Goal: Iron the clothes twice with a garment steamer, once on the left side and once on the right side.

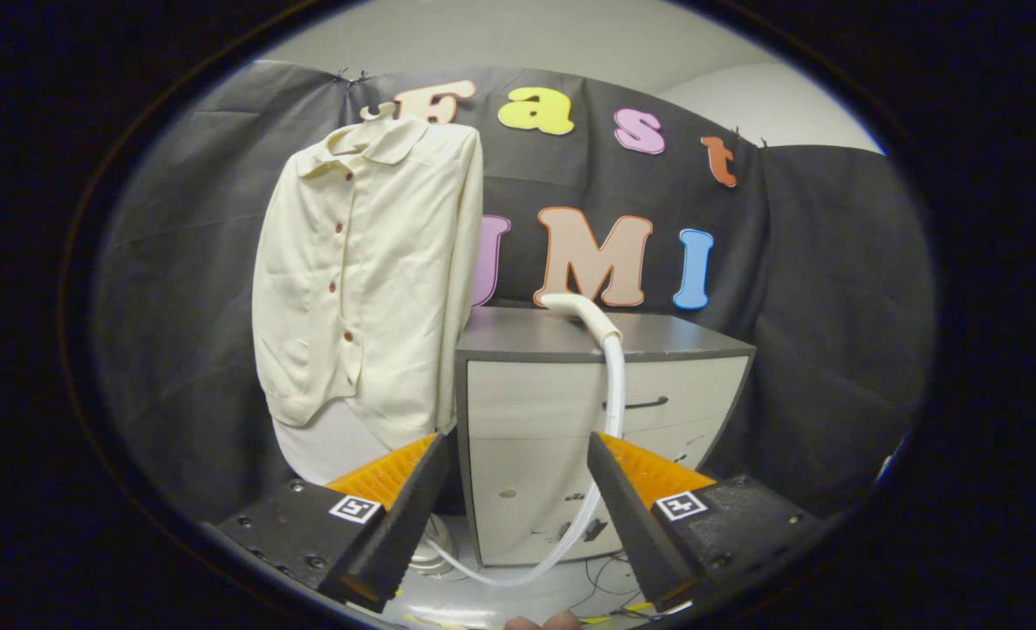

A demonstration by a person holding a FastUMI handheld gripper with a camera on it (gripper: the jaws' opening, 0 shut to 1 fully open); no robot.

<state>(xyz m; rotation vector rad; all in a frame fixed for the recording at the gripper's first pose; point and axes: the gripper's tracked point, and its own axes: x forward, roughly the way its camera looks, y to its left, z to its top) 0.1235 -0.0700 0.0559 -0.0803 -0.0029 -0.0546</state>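
Fingers spread wide and empty, facing the cabinet and the hanging shirt.

The gripper (pixel 514 516) has its fingers (pixel 400 534) released, wide apart, with nothing between them but open space; none of the task's things touches them. Just ahead, seen through the gap, stands a low cabinet (pixel 562 437) with pale drawer fronts and a dark grey top. The garment steamer (pixel 584 317) lies on that top, its white head at the front edge, and its white hose (pixel 612 394) drops down the drawer fronts, passes behind the right finger and loops along the floor between the fingers toward a round base (pixel 435 547) partly hidden behind the left finger. Left of the cabinet and just beside it, beyond the left finger, a cream button-up shirt (pixel 365 280) hangs upright against the black cloth wall (pixel 815 306), its right sleeve close to the cabinet's corner.
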